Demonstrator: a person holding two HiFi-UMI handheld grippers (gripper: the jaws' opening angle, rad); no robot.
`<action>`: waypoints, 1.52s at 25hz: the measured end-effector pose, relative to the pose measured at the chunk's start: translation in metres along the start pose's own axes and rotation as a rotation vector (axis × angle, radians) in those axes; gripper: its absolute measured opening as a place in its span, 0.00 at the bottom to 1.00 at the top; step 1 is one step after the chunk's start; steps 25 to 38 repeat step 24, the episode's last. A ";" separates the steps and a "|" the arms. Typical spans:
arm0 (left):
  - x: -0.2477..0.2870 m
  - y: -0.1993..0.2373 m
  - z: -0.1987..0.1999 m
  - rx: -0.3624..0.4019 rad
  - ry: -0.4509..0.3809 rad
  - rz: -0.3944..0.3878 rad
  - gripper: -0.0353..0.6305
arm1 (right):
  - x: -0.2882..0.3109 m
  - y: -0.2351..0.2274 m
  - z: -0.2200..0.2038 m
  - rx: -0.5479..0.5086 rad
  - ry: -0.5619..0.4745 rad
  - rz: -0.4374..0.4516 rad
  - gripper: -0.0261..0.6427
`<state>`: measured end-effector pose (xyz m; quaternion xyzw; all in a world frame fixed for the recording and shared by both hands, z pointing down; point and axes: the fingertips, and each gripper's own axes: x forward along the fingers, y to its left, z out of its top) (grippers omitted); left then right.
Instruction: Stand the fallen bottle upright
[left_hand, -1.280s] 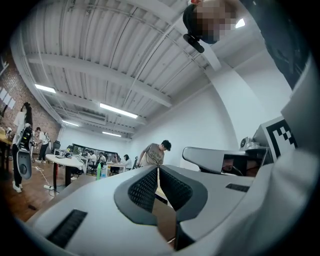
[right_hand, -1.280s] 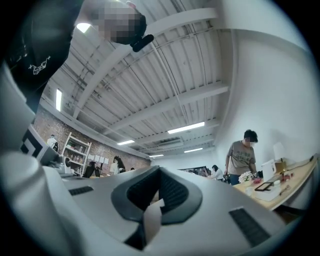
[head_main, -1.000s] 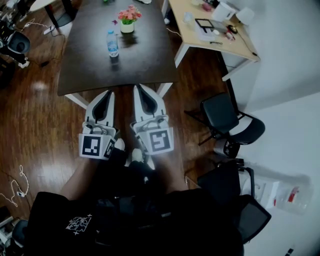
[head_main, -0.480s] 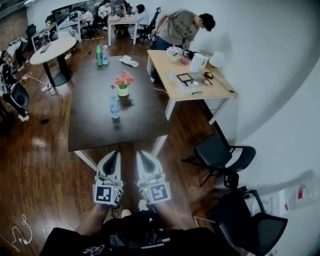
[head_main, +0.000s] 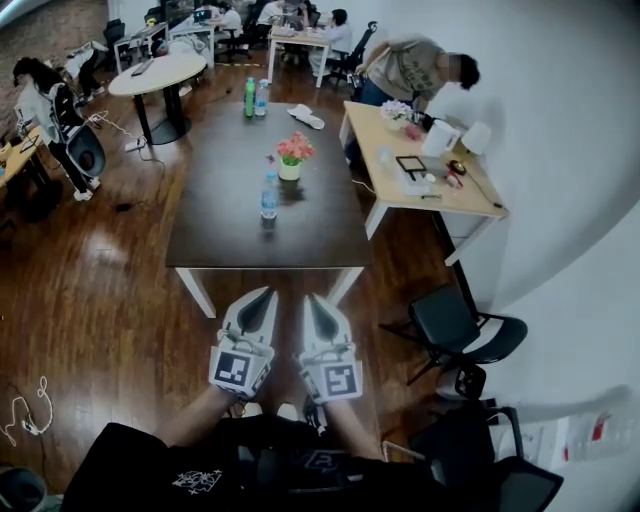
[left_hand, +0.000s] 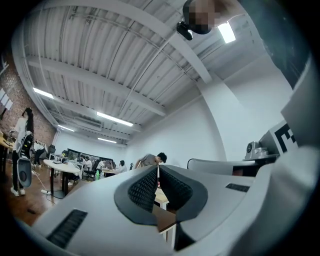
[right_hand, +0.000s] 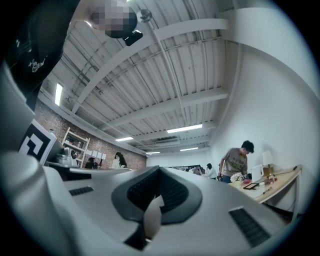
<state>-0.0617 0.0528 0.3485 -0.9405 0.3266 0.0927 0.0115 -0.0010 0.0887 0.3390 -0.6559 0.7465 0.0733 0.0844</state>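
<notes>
A clear water bottle (head_main: 269, 195) with a blue label stands upright on the dark table (head_main: 220, 245), near its middle. Just behind it is a pot of pink flowers (head_main: 291, 160). A green bottle (head_main: 250, 97) and a clear bottle (head_main: 262, 95) stand at the table's far end. I see no bottle lying down. My left gripper (head_main: 267, 293) and right gripper (head_main: 313, 298) are side by side in front of the table's near edge, pointing at it. Both are shut and hold nothing. The left gripper (left_hand: 158, 167) and right gripper (right_hand: 159, 169) show their pads meeting in the gripper views.
A light wooden desk (head_main: 470, 205) with small items stands to the right, and a person (head_main: 415, 65) bends over it. Black office chairs (head_main: 465, 335) are at my right. A round white table (head_main: 160, 75) and seated people are at the back left. Cables (head_main: 25, 415) lie on the floor.
The head view has swung up and shows more of the room. Both grippers now sit lower in the picture, just short of the table's near edge. They are still shut and side by side.
</notes>
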 end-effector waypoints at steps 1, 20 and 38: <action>-0.001 -0.002 -0.001 -0.002 -0.004 0.005 0.07 | -0.003 0.000 -0.001 -0.004 0.007 0.005 0.06; 0.014 -0.015 0.011 -0.008 -0.012 0.042 0.07 | 0.003 -0.014 0.012 -0.021 -0.029 0.038 0.06; 0.019 -0.008 0.015 0.000 -0.023 0.050 0.07 | 0.012 -0.014 0.013 -0.039 -0.029 0.050 0.06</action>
